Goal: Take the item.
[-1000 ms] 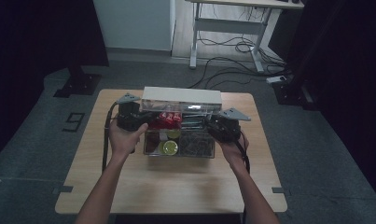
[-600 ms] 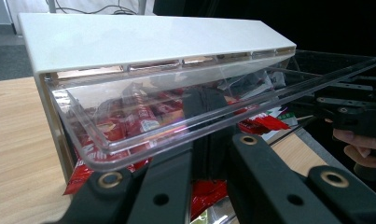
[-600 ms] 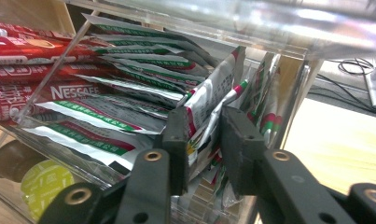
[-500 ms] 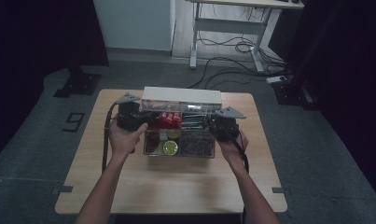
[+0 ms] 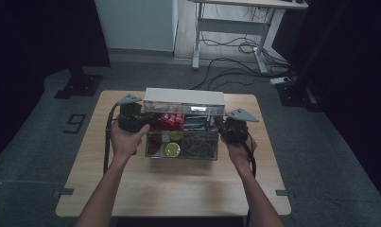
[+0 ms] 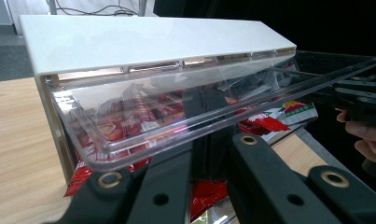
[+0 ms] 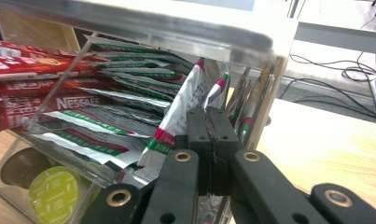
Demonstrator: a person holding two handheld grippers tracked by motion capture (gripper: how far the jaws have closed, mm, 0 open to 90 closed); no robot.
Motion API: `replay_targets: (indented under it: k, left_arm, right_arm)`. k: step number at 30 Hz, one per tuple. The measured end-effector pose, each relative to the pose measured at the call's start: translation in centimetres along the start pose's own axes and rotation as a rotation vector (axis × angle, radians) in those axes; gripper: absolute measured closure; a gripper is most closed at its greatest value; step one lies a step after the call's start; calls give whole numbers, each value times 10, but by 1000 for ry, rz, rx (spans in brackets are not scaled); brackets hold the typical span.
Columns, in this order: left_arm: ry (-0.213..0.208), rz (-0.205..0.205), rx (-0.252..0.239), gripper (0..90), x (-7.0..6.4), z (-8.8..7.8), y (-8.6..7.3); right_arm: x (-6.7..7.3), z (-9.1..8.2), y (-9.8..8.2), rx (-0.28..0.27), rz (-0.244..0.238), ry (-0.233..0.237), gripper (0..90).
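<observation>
**Flap may drop, sachet may snag**

The left tool has its jaws pressed together under the clear flap, propping it up. If that tool dips, the flap could fall onto the right tool. The right tool's jaws have just been closing and now pinch a green-and-white sachet in the box just ahead of them. A hasty pull could drag out the neighbouring sachets or shift the box. Under both tools lies a pale wooden worktop. Beyond them are grey floor, a desk frame and loose cables.
</observation>
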State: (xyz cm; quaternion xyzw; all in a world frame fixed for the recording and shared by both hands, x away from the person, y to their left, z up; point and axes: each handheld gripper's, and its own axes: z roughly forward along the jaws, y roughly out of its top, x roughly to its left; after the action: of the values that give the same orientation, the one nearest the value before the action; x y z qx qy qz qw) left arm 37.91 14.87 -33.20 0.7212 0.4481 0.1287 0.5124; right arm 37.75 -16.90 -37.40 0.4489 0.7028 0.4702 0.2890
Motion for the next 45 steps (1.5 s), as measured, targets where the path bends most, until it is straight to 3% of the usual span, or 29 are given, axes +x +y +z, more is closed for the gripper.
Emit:
replay_targets:
  k: [20, 45]
  left_arm:
    - [0, -1, 0, 889, 0, 0, 1]
    - [2, -2, -1, 888, 0, 0, 1]
  right_arm:
    - [-1, -3, 0, -9, -7, 6, 889]
    - [3, -13, -6, -32, -57, -8, 894]
